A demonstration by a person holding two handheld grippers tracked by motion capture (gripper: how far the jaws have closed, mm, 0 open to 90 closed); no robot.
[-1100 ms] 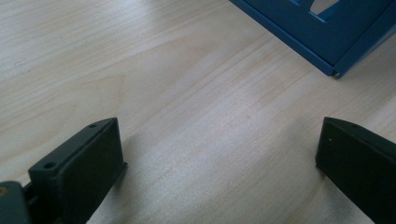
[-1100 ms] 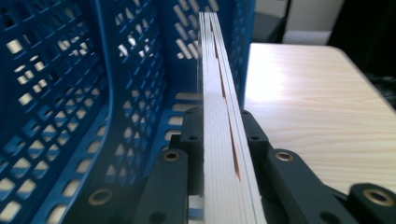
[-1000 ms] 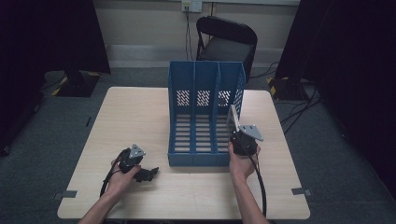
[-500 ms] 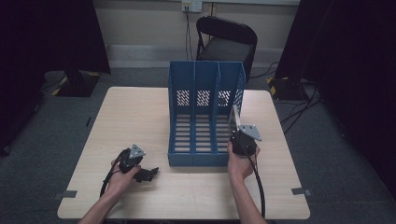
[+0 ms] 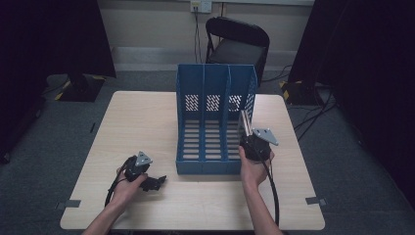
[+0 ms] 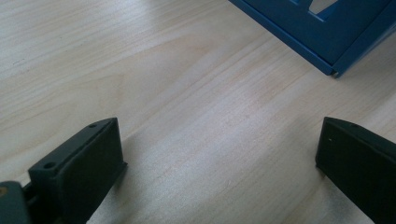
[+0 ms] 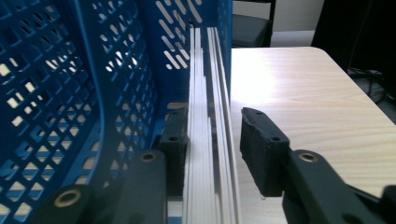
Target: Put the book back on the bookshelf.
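1. Two white boards (image 7: 208,140) stand on edge in the blue file rack's (image 5: 215,122) rightmost slot, between my right gripper (image 7: 212,149), whose jaws have just been opening.
2. Left gripper (image 6: 219,154) rests on the surface (image 5: 147,122), jaws apart, farther away.

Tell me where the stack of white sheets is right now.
The white sheets stand upright in the blue file rack's rightmost compartment, against its right wall, between the right gripper's jaws, which have just been opening.

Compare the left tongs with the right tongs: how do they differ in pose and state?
The left tongs lie low over bare table, spread wide with nothing between; the right tongs straddle a white sheet stack in the blue file rack, having just opened. Both have black jaws.
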